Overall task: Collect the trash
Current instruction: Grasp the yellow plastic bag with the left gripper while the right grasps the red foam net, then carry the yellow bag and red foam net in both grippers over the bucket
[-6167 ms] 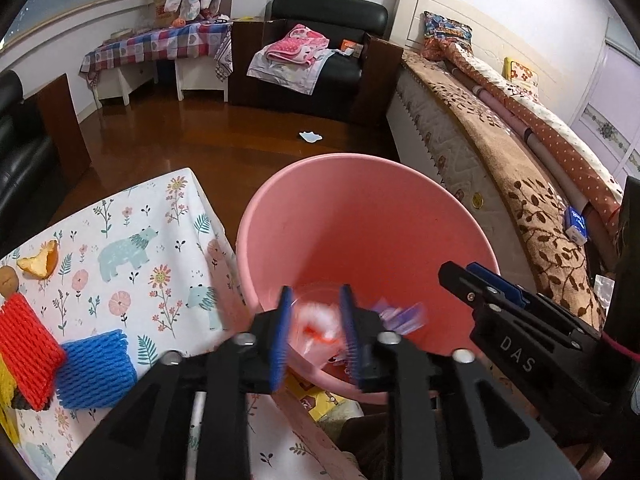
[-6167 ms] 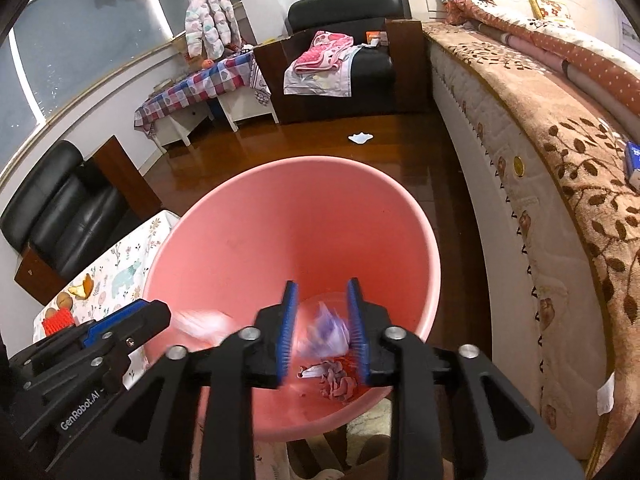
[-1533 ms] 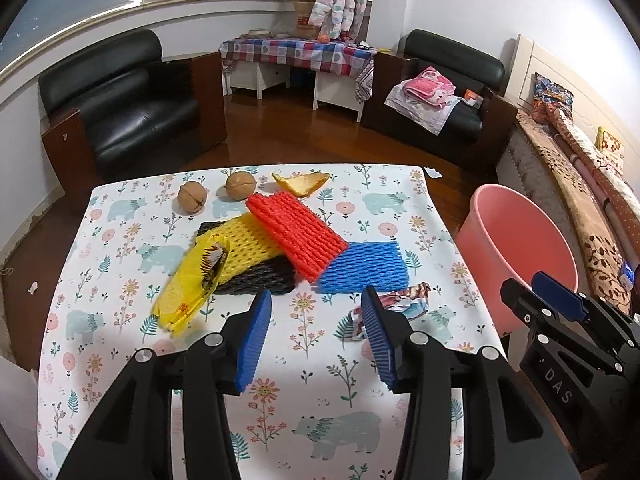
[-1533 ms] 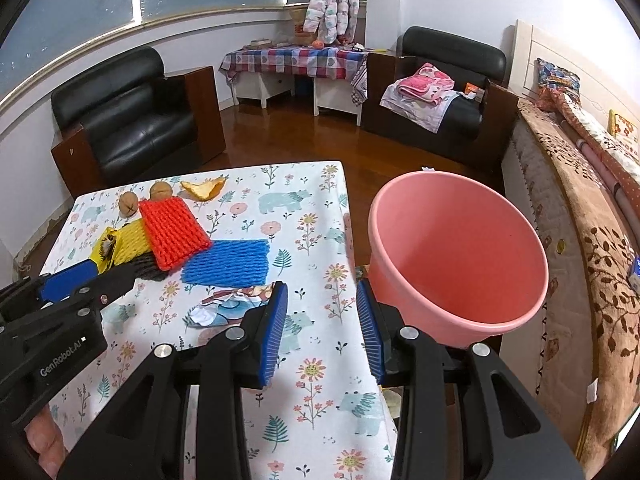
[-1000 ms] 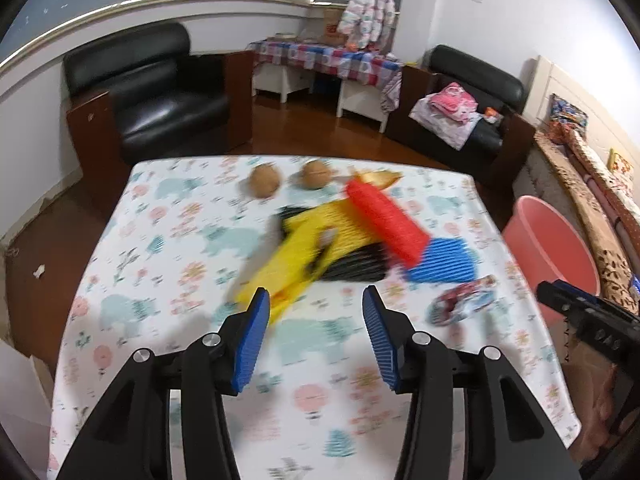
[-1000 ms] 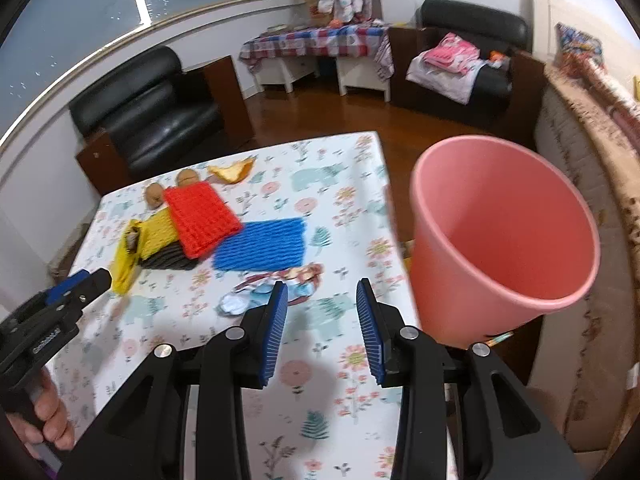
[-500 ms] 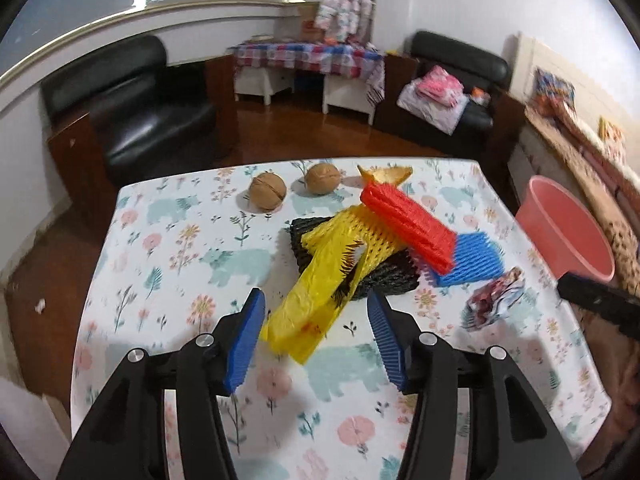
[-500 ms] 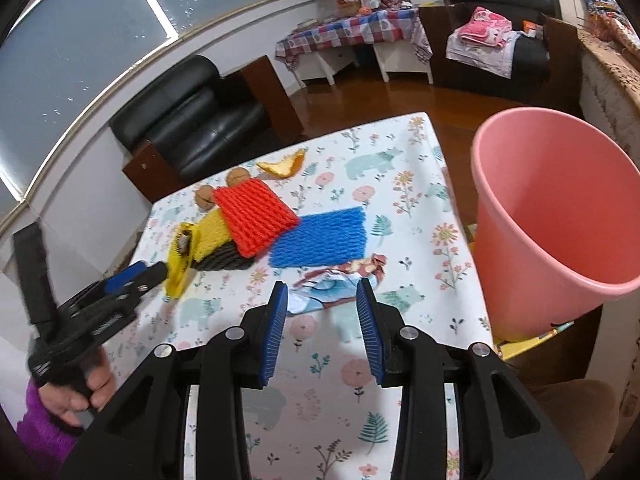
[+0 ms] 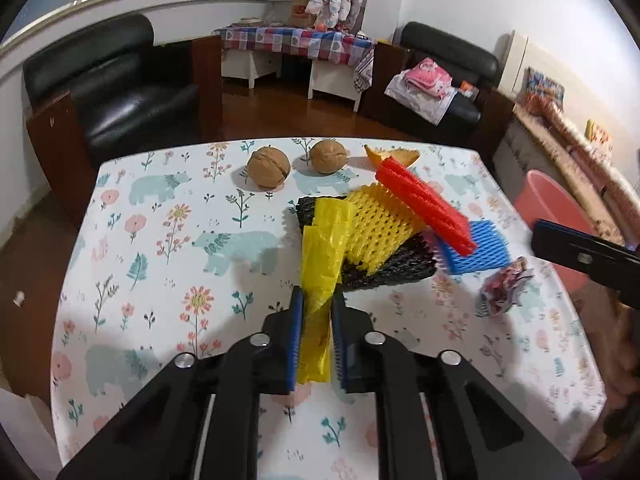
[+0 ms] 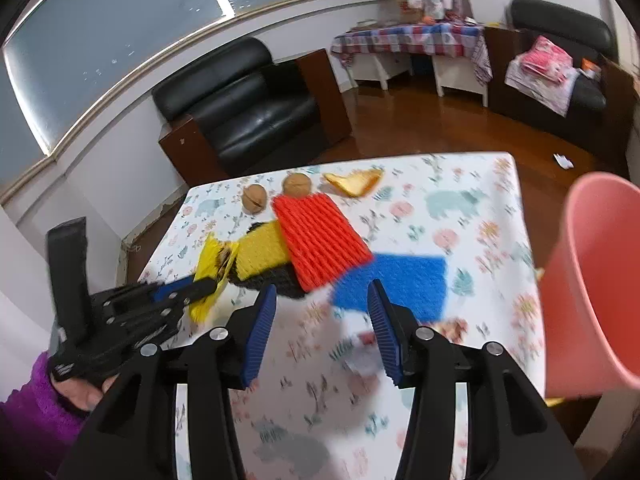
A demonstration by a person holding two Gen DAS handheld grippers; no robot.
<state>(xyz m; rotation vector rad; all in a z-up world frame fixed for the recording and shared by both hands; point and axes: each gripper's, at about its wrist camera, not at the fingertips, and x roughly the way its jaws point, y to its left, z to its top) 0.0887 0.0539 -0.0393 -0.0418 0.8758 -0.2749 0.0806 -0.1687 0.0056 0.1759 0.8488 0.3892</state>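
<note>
On the floral tablecloth (image 9: 160, 240) lies a yellow plastic wrapper (image 9: 320, 256). My left gripper (image 9: 316, 296) is closing, and its blue pads press on the wrapper's near end. Behind it lies a stack of foam nets: yellow (image 9: 380, 228), red (image 9: 424, 204), blue (image 9: 476, 248) and black (image 9: 392, 268). A crumpled colourful wrapper (image 9: 504, 288) sits to the right. My right gripper (image 10: 320, 292) hovers over the table near the blue net (image 10: 396, 284). Its jaws are opening with nothing between them.
Two walnuts (image 9: 268, 168) (image 9: 328, 156) and an orange peel (image 9: 394, 156) lie at the table's far side. A pink bin (image 10: 592, 280) stands off the right edge. A hand in a purple sleeve (image 10: 28, 412) holds the left gripper. Black armchairs stand behind.
My left gripper came down over the yellow wrapper and closed on its near end. My right gripper swung left over the table and its jaws widened.
</note>
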